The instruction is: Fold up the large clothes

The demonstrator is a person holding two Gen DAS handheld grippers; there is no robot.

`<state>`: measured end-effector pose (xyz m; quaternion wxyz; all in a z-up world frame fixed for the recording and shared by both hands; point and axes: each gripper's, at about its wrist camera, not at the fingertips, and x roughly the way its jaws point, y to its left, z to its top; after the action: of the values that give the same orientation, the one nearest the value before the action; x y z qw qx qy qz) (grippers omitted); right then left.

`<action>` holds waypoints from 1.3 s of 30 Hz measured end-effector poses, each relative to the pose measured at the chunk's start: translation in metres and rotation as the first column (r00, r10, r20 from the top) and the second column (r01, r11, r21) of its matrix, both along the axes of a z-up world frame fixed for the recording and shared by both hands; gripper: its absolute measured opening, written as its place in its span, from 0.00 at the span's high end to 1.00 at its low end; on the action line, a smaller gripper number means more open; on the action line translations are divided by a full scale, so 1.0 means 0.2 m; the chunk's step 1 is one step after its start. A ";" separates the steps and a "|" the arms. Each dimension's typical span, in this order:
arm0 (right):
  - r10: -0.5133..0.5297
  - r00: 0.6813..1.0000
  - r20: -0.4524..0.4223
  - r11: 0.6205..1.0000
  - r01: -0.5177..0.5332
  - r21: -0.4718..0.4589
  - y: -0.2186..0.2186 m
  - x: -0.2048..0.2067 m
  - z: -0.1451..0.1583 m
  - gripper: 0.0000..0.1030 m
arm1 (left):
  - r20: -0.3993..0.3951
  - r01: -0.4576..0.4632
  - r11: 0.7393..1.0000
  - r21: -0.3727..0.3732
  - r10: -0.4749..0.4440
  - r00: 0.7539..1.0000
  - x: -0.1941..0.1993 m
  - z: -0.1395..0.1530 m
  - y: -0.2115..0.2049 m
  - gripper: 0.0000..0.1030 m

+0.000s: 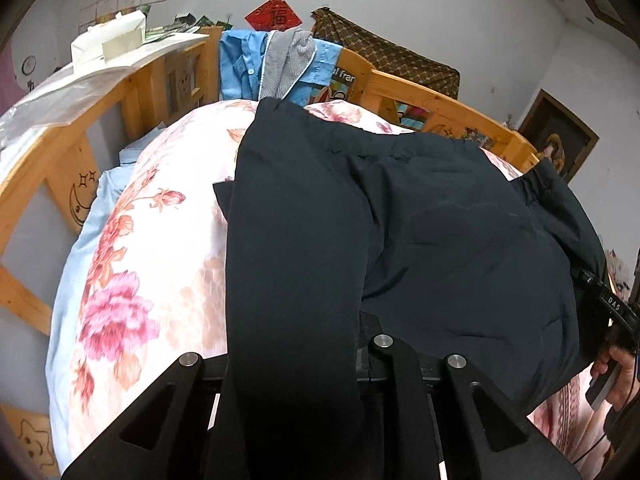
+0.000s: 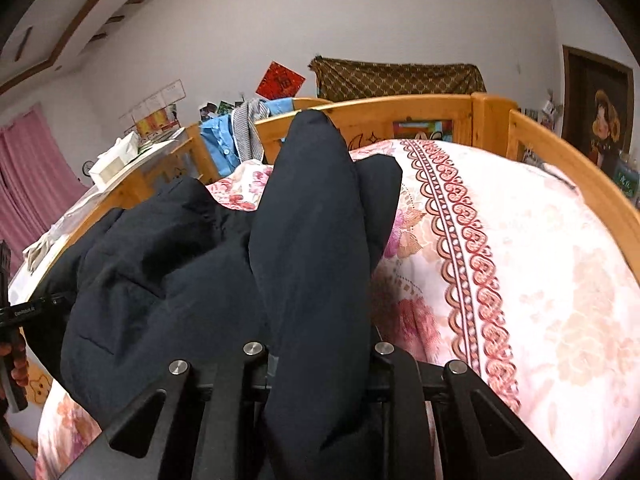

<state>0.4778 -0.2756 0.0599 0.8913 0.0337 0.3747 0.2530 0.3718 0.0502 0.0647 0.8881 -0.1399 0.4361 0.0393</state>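
Two grippers work one pair of dark navy trousers (image 1: 420,240) spread over a floral quilt (image 1: 160,248) on a wooden-railed bed (image 1: 132,92). From the left wrist camera we see the left gripper (image 1: 292,364) clenched on one trouser leg: the cloth runs down between its black fingers and drapes toward the lens, while the rest of the garment lies across the middle of the quilt, its elastic waistband at the far side. At the right edge of that view the right gripper (image 1: 612,308) shows only as a black bar beside a hand (image 1: 618,372), with cloth hanging over it.

From the right wrist camera we see the right gripper (image 2: 316,360) clenched on the other leg, a thick roll of fabric (image 2: 312,240) rising up between its fingers and reaching toward the far rail. The bulk of the trousers is heaped to the left, on the near left part of the quilt; the quilt's red scalloped border (image 2: 468,248) lies bare to the right. At the far left edge the left gripper (image 2: 24,312) appears as a dark bar.

A blue shirt (image 1: 244,64) and a grey striped cloth (image 1: 288,60) hang over the far rail. A red paper square (image 1: 274,16) and a brown patterned cloth (image 1: 384,56) hang on the white wall behind, and a framed picture (image 2: 600,108) hangs far right.
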 end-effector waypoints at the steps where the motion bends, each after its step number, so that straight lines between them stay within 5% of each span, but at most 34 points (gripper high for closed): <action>1: -0.001 1.000 0.007 1.000 0.001 0.004 0.00 -0.03 0.01 0.81 | 0.002 0.009 1.000 0.004 -0.009 1.000 -0.02 0.01 -0.02 0.87; 9: 0.000 1.000 0.024 0.999 -0.001 0.049 -0.11 -0.37 -0.03 0.81 | 0.034 0.117 0.991 0.060 -0.120 0.992 -0.34 -0.03 -0.13 0.93; 13: -0.024 0.999 0.044 0.999 0.022 0.042 -0.09 -0.47 -0.06 0.81 | 0.013 0.168 0.971 0.168 -0.173 0.985 -0.39 -0.09 -0.24 0.93; 16: -0.060 0.998 0.004 0.998 0.060 0.004 -0.09 -0.44 -0.13 0.79 | 0.004 0.130 0.988 0.085 -0.131 0.991 -0.37 -0.16 -0.17 0.93; 21: -0.107 0.991 -0.085 0.994 0.104 -0.043 -0.11 -0.32 -0.25 0.65 | -0.029 0.065 0.997 -0.029 -0.066 0.997 -0.31 -0.21 -0.05 0.89; 24: -0.149 0.983 -0.105 0.987 0.143 -0.068 -0.13 -0.31 -0.28 0.52 | -0.035 0.062 0.998 -0.016 -0.062 0.997 -0.29 -0.21 -0.06 0.84; 26: -0.169 0.982 -0.078 0.982 0.162 -0.094 -0.13 -0.32 -0.27 0.22 | -0.043 0.057 0.998 0.023 -0.056 0.997 -0.28 -0.20 -0.08 0.80; 28: -0.177 0.984 -0.016 0.979 0.174 -0.110 -0.12 -0.37 -0.22 0.08 | -0.040 0.046 0.998 0.050 -0.044 0.998 -0.29 -0.19 -0.10 0.72; 31: -0.157 0.987 0.019 0.978 0.158 -0.137 -0.08 -0.41 -0.18 0.03 | -0.030 0.019 0.997 0.069 -0.017 0.999 -0.34 -0.16 -0.09 0.59; 39: -0.129 0.988 0.086 0.982 0.139 -0.129 -0.03 -0.50 -0.13 0.00 | 0.001 -0.033 0.992 0.122 0.033 0.999 -0.45 -0.14 -0.14 0.48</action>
<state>0.3779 -0.2812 0.0346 0.9204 -0.0112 0.3531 0.1677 0.2823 0.0225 0.0371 0.8939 -0.0927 0.4311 0.0804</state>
